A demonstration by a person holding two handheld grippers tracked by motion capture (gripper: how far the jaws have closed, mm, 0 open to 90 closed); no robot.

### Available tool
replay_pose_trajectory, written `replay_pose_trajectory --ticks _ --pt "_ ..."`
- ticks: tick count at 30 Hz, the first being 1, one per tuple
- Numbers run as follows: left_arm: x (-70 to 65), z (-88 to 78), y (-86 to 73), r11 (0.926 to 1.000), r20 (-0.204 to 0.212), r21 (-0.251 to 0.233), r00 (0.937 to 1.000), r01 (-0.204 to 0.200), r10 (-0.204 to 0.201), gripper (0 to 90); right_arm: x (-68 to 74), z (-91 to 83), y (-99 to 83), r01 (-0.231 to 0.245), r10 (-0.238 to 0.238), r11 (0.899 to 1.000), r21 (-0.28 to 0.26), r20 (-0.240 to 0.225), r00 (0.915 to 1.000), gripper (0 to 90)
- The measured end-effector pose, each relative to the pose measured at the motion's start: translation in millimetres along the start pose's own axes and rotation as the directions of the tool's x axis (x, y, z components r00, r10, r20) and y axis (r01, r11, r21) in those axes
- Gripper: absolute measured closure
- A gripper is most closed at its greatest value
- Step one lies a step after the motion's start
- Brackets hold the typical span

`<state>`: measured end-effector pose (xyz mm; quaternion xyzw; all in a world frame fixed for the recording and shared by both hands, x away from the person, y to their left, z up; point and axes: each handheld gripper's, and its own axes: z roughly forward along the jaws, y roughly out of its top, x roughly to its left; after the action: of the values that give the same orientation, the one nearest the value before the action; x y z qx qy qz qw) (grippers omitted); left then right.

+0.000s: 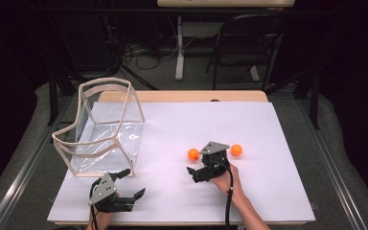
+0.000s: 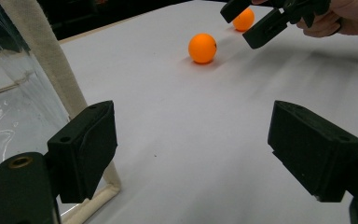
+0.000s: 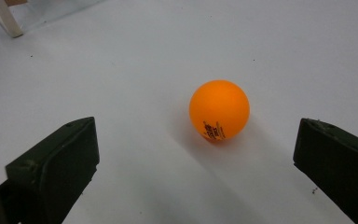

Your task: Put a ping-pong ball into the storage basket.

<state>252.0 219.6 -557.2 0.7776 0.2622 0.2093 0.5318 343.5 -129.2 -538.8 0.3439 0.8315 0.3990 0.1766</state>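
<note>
Two orange balls lie on the white sheet: a nearer one (image 1: pixel 193 154) (image 2: pixel 202 47) (image 3: pixel 219 110) and a farther one (image 1: pixel 236 150) (image 2: pixel 244 19) to its right. My right gripper (image 1: pixel 197 164) (image 3: pixel 196 163) is open, low over the sheet, with the nearer ball just ahead of its jaws and between their lines; nothing is held. My left gripper (image 1: pixel 133 183) (image 2: pixel 196 149) is open and empty near the front edge, beside the front corner of a clear bag with cream trim (image 1: pixel 103 127) (image 2: pixel 42 60). The right gripper (image 2: pixel 256 21) is also seen from the left gripper view, by the balls.
The white sheet (image 1: pixel 196 120) covers a wooden table. The clear bag stands upright at the left with its mouth open upward; its corner (image 3: pixel 2 16) is at the top left of the right gripper view. A chair and desk legs stand beyond the table.
</note>
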Motion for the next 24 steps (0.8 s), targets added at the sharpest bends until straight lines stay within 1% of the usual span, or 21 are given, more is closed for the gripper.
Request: replay_pose_trajectory --ticks 6,10,13,17,19,22,24 --pt "0.0 0.5 -0.1 1.0000 0.003 0.002 1.0000 0.001 -0.001 15.7 -2.4 6.3 3.8 -0.006 0.006 1.000 0.003 -0.006 1.0000 0.0" --pt "0.1 0.0 0.0 1.0000 0.002 0.002 1.0000 -0.002 0.002 15.7 -4.0 11.5 5.3 -0.013 0.013 1.000 0.019 -0.007 0.9999 0.0" --pt "0.3 -0.1 -0.1 1.0000 0.001 0.001 1.0000 0.002 -0.002 15.7 -5.1 15.3 6.7 -0.013 0.013 1.000 0.027 -0.002 0.9999 0.0" --pt "0.1 -0.2 0.3 1.0000 0.004 0.002 1.0000 -0.005 0.005 15.7 -7.3 22.3 8.8 -0.018 0.018 0.999 0.035 0.009 0.9998 0.4" --pt "0.3 -0.4 0.3 1.0000 0.004 -0.003 1.0000 -0.005 0.005 15.7 -7.3 25.4 9.9 -0.017 0.016 0.999 0.038 0.013 0.9998 4.2" --pt "0.7 -0.7 0.6 1.0000 0.002 -0.005 1.0000 -0.003 0.003 15.7 -6.2 30.6 11.3 -0.011 0.010 0.998 0.057 0.033 0.9994 14.4" --pt "0.9 -1.5 0.7 1.0000 0.004 -0.006 1.0000 -0.004 0.004 15.7 -5.9 33.5 12.2 -0.011 0.008 0.998 0.066 0.048 0.9988 17.6"
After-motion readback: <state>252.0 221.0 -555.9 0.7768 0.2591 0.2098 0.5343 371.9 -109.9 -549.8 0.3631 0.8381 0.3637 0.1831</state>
